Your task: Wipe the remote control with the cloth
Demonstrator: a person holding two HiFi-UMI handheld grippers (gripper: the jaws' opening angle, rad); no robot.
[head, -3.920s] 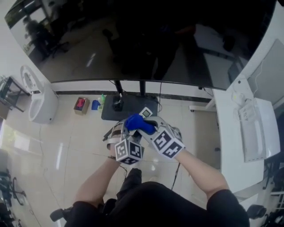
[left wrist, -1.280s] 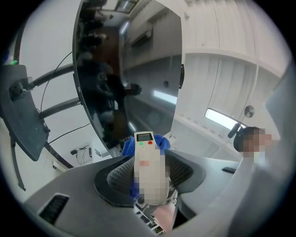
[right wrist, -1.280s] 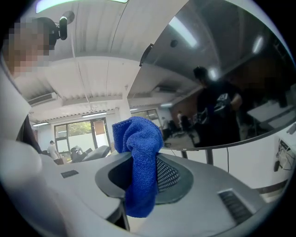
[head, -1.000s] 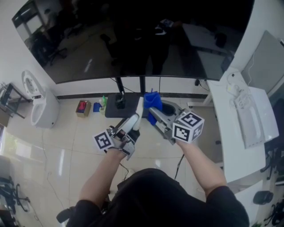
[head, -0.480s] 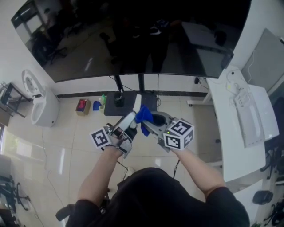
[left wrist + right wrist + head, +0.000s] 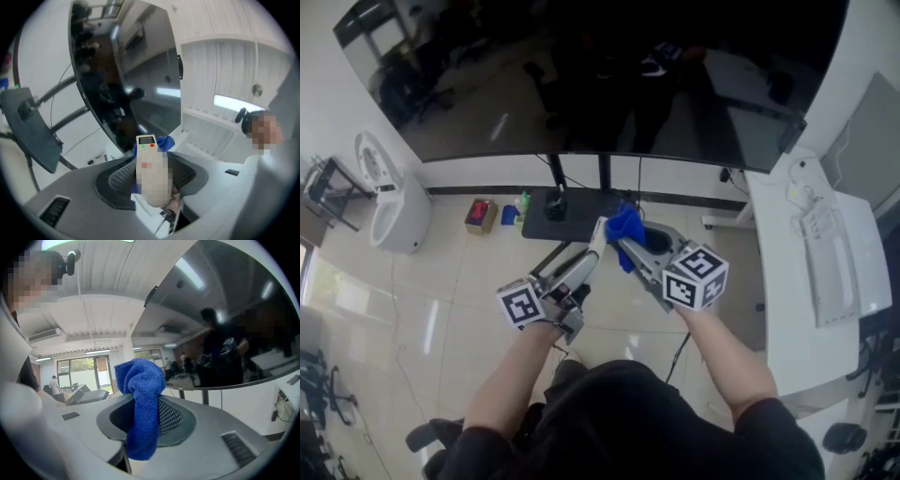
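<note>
- Screen (image 6: 581,75): dark, spans 12 o'clock in the head view.
- Table (image 6: 787,281): white, 3 o'clock.
- Left gripper (image 6: 579,265): centre, pointing to 1 o'clock; fingers (image 6: 117,180) clamped on the remote.
- Right gripper (image 6: 630,246): pointing to 11 o'clock; fingers (image 6: 174,418) clenched on the cloth.
- Remote (image 6: 597,234): white, held in the air, display end outward.
- Cloth (image 6: 625,225): blue, bunched, just beside the remote's tip at its 3 o'clock; contact unclear.
</note>
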